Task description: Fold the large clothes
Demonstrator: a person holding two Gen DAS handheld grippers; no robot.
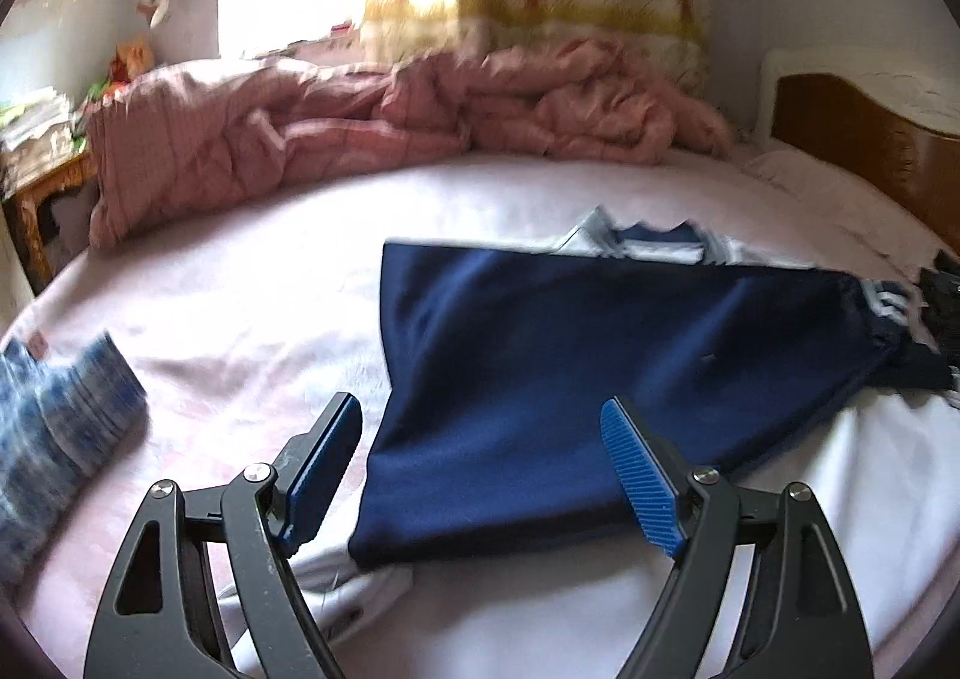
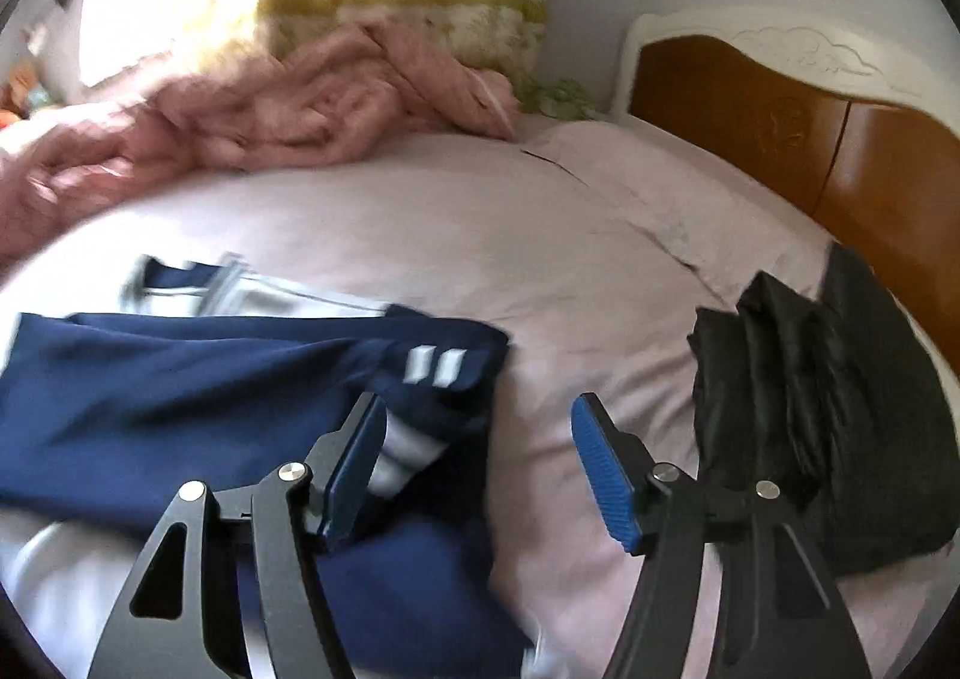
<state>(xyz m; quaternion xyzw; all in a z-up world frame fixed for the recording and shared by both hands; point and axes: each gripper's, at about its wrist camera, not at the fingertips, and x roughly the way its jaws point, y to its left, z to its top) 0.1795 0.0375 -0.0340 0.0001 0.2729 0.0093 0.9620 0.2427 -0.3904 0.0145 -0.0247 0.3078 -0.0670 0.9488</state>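
Observation:
A navy and white sports jacket (image 1: 600,349) lies partly folded on the pale pink bed sheet (image 1: 240,289), its white collar at the far side. My left gripper (image 1: 480,415) hovers open over the jacket's near left part, nothing pinched between its blue pads (image 1: 642,475). In the right wrist view the same jacket (image 2: 180,397) fills the left side, with a white-striped sleeve cuff (image 2: 432,367) folded on top. My right gripper (image 2: 480,409) is open above the jacket's right edge; its left pad (image 2: 354,469) is over the cuff and its right pad is over bare sheet (image 2: 540,235).
A crumpled pink quilt (image 1: 390,108) is heaped along the far side of the bed. Folded black clothing (image 2: 810,409) lies at the right near the wooden headboard (image 2: 780,126). A blue and white patterned garment (image 1: 54,427) rests at the left, and a cluttered bedside table (image 1: 42,181) stands beyond.

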